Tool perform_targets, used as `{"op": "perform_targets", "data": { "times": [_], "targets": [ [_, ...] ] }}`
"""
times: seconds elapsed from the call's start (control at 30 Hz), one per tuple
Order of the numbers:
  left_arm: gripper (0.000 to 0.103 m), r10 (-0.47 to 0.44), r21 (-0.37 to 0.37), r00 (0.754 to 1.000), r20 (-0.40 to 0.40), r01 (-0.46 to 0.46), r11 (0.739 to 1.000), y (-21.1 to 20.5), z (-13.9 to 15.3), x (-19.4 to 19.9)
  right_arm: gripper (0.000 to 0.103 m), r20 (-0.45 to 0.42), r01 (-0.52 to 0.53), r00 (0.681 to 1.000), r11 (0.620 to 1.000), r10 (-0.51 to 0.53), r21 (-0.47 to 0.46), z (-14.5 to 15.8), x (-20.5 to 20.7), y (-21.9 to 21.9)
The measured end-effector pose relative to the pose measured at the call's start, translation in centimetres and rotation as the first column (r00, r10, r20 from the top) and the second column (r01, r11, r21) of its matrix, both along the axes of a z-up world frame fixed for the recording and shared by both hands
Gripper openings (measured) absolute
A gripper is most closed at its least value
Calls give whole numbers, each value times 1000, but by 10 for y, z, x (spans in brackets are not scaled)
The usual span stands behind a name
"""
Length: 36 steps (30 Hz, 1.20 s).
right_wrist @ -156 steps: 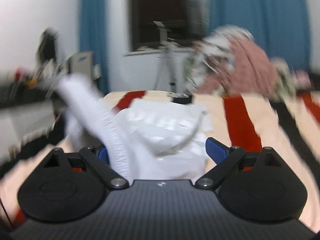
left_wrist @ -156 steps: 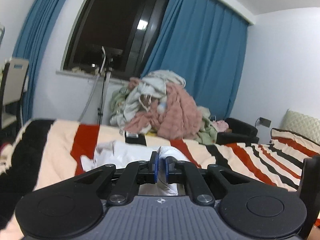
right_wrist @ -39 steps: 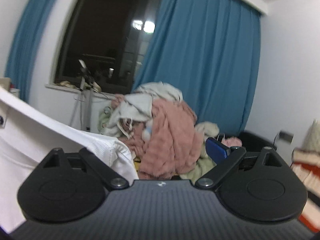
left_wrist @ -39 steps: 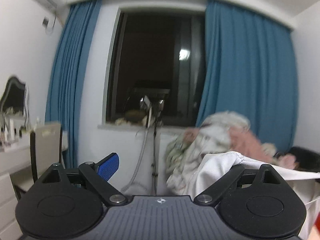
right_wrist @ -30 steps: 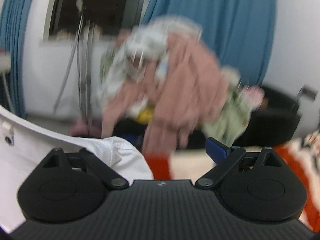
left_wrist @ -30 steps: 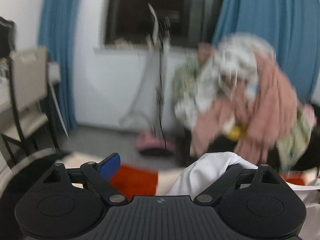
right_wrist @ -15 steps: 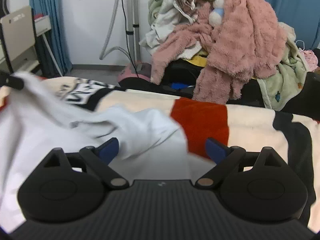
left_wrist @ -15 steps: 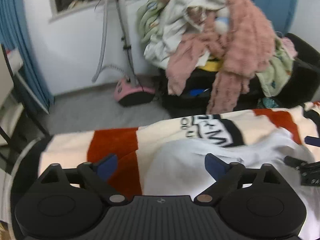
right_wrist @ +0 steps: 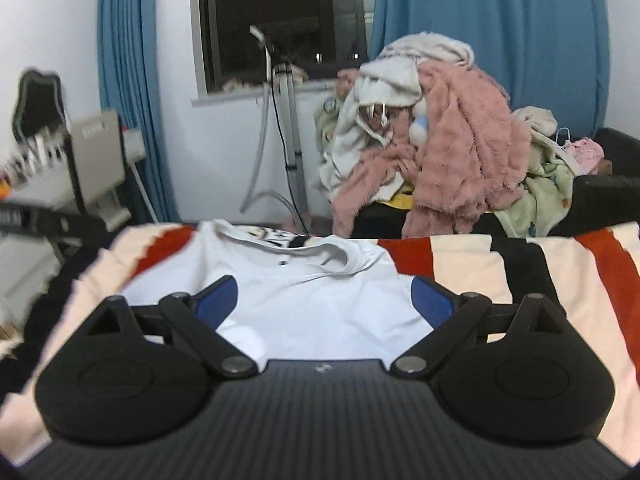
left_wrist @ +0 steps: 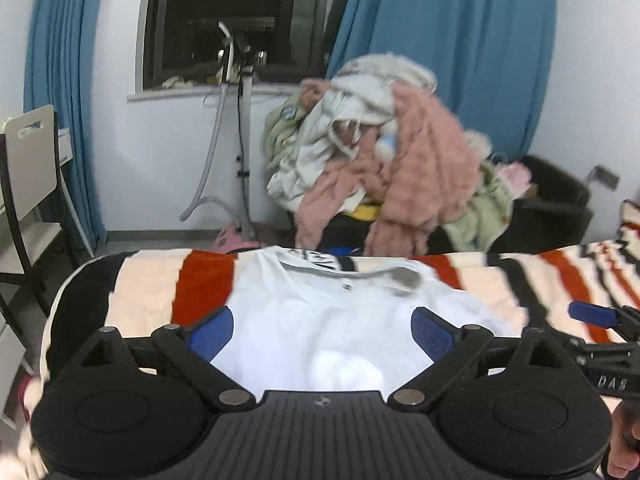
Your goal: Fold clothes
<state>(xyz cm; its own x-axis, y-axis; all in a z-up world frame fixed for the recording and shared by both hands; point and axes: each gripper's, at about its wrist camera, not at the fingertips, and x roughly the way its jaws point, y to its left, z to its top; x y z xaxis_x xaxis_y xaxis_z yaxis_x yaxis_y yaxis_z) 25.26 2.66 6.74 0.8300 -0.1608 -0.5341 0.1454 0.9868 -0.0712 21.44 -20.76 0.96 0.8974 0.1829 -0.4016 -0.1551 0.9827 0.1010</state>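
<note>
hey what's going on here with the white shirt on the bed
A person is folding laundry with a handheld claw in each hand. The white shirt lies spread flat on the striped blanket, collar toward the far edge. The left claw and right claw are both open and hover over the shirt, gripping nothing. No fold has been made yet. Beyond the bed, a pile of clothes sits heaped on a dark chair.
</note>
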Motion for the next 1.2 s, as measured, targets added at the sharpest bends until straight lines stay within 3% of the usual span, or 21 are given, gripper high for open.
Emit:
{"op": "perform_targets", "data": {
  "times": [0.27,0.37,0.5,0.63,0.77,0.9,1.0,1.07,1.13,1.2],
  "targets": [
    [95,38,3,991,130,-39,999,-10,-4,-135,95,109,0,994,1000,0,-1,4,-121,-2],
    [96,68,-84,992,103,-59,995,5,-20,-158,95,125,-10,992,1000,9,8,-5,-146,-1],
    [95,155,-208,988,4,-151,967,43,-54,-156,95,108,0,994,998,-7,66,-16,-156,-5],
    [87,222,-317,969,-108,-245,916,79,-89,-135,95,96,16,995,991,-28,129,-27,-152,-13],
    [87,280,-352,953,-113,-302,886,107,-108,-106,95,49,50,997,979,-61,197,-46,-141,-22],
    [87,333,-379,931,-152,-366,850,123,-133,-75,95,-20,96,995,977,-94,189,-70,-126,-27],
    [86,370,-350,912,-180,-411,842,126,-154,-51,95,-57,104,994,977,-94,188,-81,-111,-27],
    [70,397,-324,896,-200,-443,836,127,-165,-38,95,-70,100,994,975,-88,200,-85,-103,-25],
    [61,410,-232,891,-193,-448,863,120,-171,-26,95,-74,98,994,973,-84,207,-86,-96,-23],
    [53,414,-78,895,-166,-430,900,103,-172,-16,95,-72,95,994,973,-82,211,-85,-93,-23]
  ]
}}
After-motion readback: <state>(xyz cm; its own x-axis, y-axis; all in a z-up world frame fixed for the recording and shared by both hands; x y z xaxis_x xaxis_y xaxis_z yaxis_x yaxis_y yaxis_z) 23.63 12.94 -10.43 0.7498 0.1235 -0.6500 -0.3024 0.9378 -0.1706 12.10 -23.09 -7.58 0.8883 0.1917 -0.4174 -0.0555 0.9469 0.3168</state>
